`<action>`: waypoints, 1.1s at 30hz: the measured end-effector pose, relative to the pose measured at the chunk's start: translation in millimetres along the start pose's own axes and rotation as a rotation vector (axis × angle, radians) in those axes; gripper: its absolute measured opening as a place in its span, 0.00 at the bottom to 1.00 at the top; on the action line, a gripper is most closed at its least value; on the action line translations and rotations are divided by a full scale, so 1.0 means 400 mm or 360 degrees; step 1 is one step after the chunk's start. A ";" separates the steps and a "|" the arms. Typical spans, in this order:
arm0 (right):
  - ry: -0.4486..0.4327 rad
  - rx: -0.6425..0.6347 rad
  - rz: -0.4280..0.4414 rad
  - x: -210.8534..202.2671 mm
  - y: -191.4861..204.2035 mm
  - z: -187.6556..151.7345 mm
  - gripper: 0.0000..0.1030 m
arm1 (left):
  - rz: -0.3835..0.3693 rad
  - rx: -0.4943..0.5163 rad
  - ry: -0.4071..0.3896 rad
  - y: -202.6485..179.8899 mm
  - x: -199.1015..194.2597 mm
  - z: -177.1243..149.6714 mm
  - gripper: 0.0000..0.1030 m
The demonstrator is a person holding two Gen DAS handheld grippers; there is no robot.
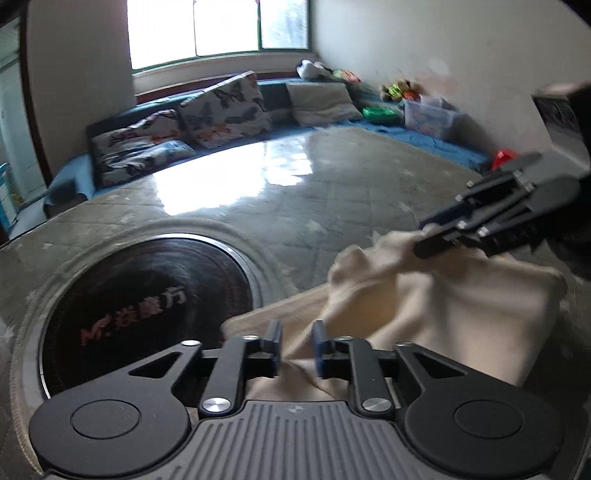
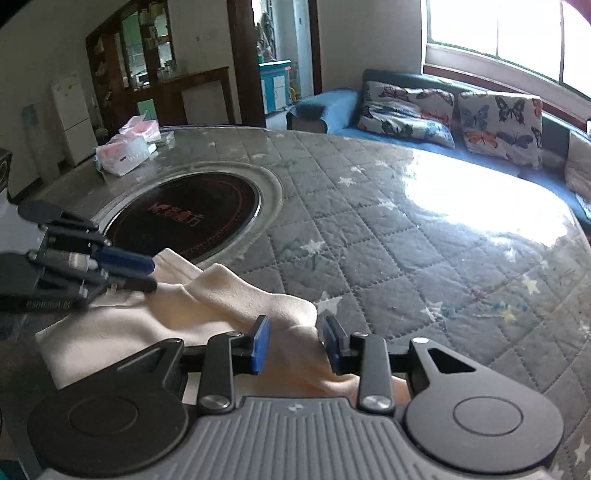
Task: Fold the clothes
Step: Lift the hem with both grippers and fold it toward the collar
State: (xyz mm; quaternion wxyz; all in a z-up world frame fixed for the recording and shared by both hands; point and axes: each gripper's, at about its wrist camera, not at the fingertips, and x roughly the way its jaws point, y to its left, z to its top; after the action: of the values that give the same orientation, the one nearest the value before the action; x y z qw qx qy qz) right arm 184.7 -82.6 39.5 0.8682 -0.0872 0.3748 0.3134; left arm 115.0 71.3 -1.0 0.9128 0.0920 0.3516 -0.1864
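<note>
My left gripper (image 1: 297, 345) shows its blue pads parted by a narrow gap, with a raised fold of the cream garment (image 1: 436, 295) running between them; I cannot tell whether the pads actually pinch the fabric. In the right wrist view the left gripper (image 2: 149, 275) appears side-on, its fingers close together at the garment's far edge. My right gripper (image 2: 297, 345) has its pads set apart with cloth bunched between them; contact with either pad is not clear. From the left wrist view the right gripper (image 1: 424, 236) looks nearly closed on an upper corner of the garment, which is lifted there. The work surface is a table (image 2: 406, 240) covered in grey quilted material with star prints under a glossy sheet, and a round black cooktop (image 1: 147, 310) is set into it just beside the garment. A blue sofa (image 2: 343, 110) with butterfly cushions (image 2: 498, 122) lines the wall under the window (image 1: 218, 27). The garment lies crumpled on the near table edge, plain cream, partly raised.
</note>
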 end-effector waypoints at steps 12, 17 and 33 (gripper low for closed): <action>-0.0059 0.0069 -0.0006 0.005 0.008 -0.007 0.10 | 0.0140 0.0226 -0.0149 -0.055 -0.023 0.013 0.04; -0.0057 0.0107 -0.0091 0.031 -0.003 -0.008 0.12 | 0.0267 0.0271 -0.0175 -0.080 0.006 0.026 0.04; -0.0117 0.0074 -0.0116 -0.033 0.046 -0.043 0.20 | 0.0253 0.0080 -0.0054 -0.059 0.034 0.041 0.09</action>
State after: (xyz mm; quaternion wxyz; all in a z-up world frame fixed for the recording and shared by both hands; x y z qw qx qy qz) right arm 156.2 -81.2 38.2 0.8939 -0.0691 0.3464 0.2759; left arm 124.8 41.0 1.1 0.9279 0.1394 0.3229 -0.1236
